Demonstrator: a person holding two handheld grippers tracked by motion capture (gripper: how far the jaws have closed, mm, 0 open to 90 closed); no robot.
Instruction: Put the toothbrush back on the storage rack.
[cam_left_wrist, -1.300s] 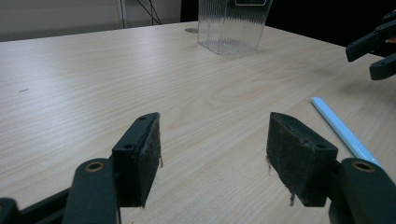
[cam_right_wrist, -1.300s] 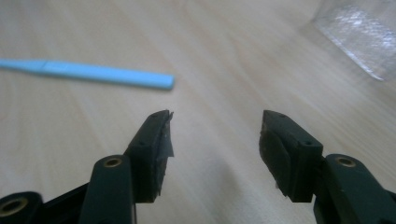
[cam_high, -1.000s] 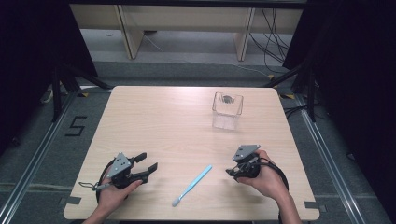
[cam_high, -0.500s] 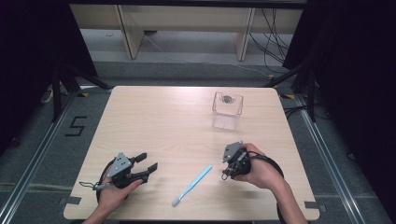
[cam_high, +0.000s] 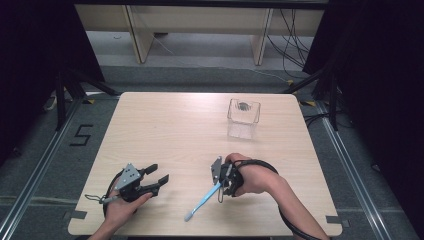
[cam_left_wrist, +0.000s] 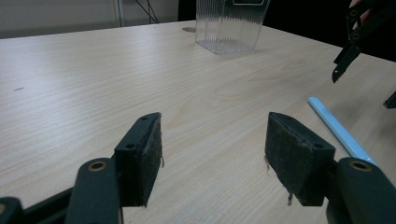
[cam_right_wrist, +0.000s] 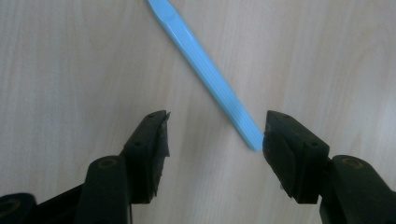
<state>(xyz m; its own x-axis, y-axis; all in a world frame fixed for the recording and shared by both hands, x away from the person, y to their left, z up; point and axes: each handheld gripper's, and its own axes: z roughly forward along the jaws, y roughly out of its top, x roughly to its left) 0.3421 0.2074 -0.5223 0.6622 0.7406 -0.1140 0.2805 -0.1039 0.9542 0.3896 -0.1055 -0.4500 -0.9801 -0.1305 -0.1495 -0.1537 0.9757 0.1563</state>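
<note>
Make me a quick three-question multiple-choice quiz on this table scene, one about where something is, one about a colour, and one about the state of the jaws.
1. Where does the clear container stand?
A. far right part of the table
B. near left corner
C. between the grippers

2. What colour is the toothbrush?
A. red
B. light blue
C. green

3. How do the right gripper's jaws stand?
A. shut on the toothbrush
B. shut on nothing
C. open over the handle end

Answers: 1 A, the high view shows it far from the hands, right of the middle. 2 B, its handle looks light blue in all three views. 3 C, the right gripper view shows a wide gap, with the handle tip by one jaw.
</note>
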